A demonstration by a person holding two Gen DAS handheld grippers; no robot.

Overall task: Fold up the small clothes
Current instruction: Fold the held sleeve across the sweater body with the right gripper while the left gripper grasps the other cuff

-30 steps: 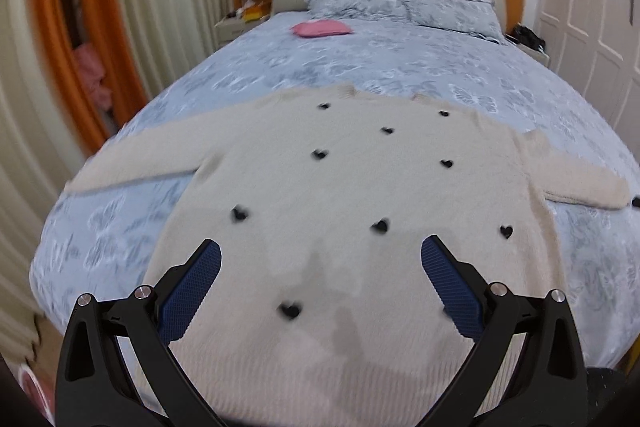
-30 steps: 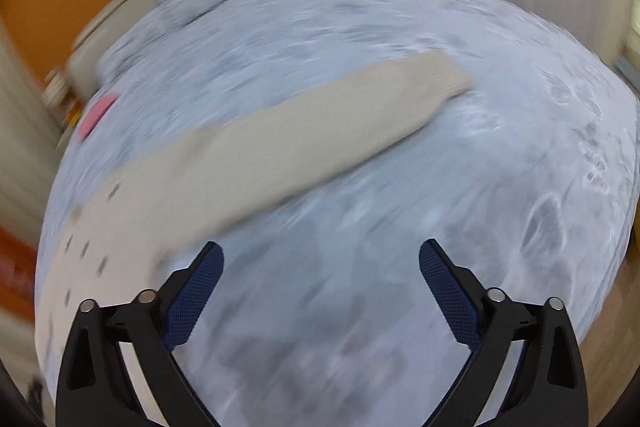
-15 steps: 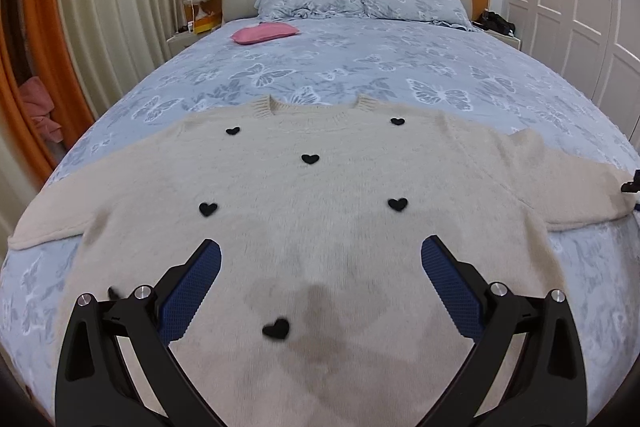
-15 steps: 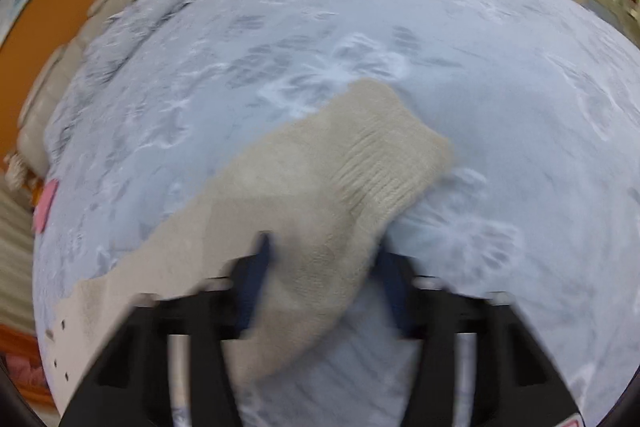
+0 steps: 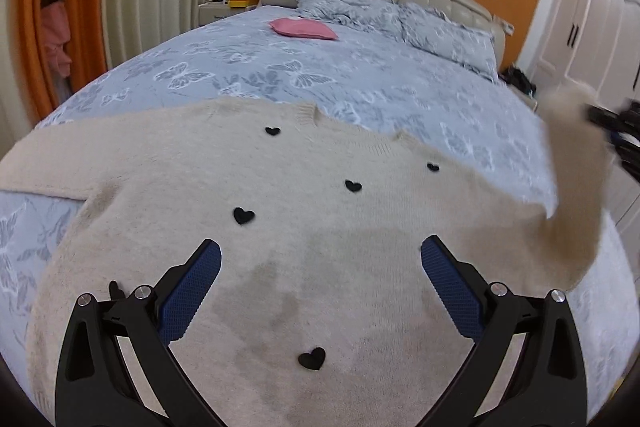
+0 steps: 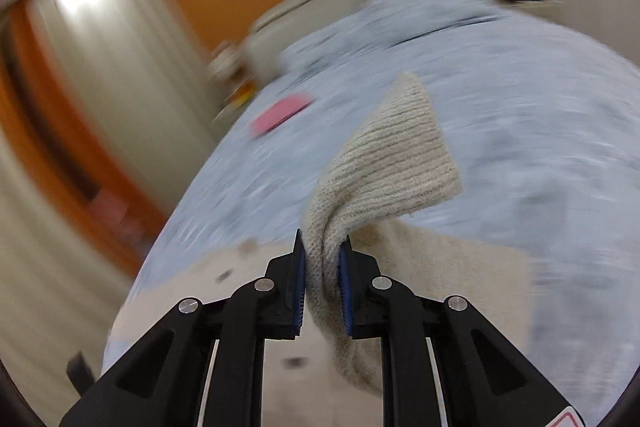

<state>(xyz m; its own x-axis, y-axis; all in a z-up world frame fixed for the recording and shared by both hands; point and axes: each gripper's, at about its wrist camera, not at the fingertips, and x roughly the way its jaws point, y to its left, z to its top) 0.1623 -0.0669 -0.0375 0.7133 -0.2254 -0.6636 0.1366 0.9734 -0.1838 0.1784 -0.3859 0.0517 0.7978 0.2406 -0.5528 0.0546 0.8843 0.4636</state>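
Between the right pads: the ribbed cuff (image 6: 384,163) of a cream sweater sleeve, bunched and pinched; the right gripper (image 6: 323,269) has just been closing onto it.
Left gripper (image 5: 320,283): fingers wide apart, nothing between them, hovering over the sweater's lower front.
Sweater (image 5: 280,227): spread front-up across the near half of the bed (image 5: 360,79), black hearts on the chest; its right sleeve (image 5: 576,195) is lifted off the cover toward the right gripper, the other sleeve lies flat.
Handling, as I judge it: soft, light, limp knit; it drapes and stretches, and will sag from any single grip. Fuzzy surface should not slip from ridged pads.
Where to hold: cuffs, hem corners and shoulder seams, where the rib is thicker.
Containers: none visible; a pink cushion (image 5: 304,27) sits near the pillows, well apart from the sweater.
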